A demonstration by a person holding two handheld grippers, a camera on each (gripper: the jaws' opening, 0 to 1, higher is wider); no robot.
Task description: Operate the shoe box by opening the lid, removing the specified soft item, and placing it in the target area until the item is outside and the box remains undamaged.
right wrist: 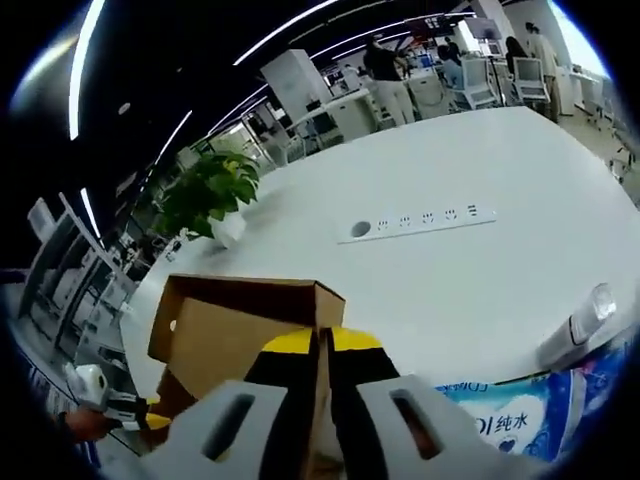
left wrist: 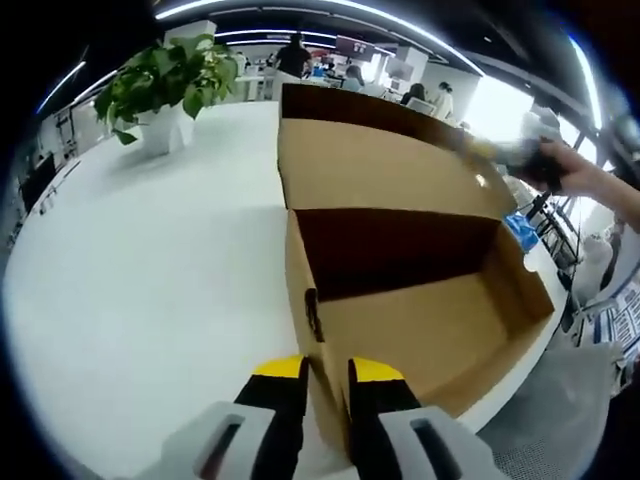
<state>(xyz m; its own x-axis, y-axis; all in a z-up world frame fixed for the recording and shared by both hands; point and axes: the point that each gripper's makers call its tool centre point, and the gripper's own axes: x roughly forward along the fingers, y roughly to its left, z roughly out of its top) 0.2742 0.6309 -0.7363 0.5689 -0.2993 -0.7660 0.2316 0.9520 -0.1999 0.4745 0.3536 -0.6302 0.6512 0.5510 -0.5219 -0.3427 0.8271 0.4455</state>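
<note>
A brown cardboard shoe box [left wrist: 420, 330] stands on the white table, its inside bare as far as I see. Its lid [left wrist: 380, 165] is swung back and stands up behind it. My left gripper [left wrist: 326, 395] is shut on the box's near side wall, which runs up between the yellow-tipped jaws. My right gripper [right wrist: 325, 350] is shut on the lid's free edge [right wrist: 318, 300]; in the left gripper view it shows blurred in a hand [left wrist: 530, 155] at the lid's far right corner. A blue soft tissue pack [right wrist: 510, 420] lies on the table outside the box [right wrist: 215, 340], also glimpsed as the tissue pack [left wrist: 520, 230].
A potted plant [left wrist: 165, 85] stands at the table's far left. A power strip [right wrist: 420, 222] is set into the tabletop. A white bottle-like object [right wrist: 580, 330] lies beside the tissue pack. The table edge [left wrist: 520, 380] runs close past the box. People and desks fill the background.
</note>
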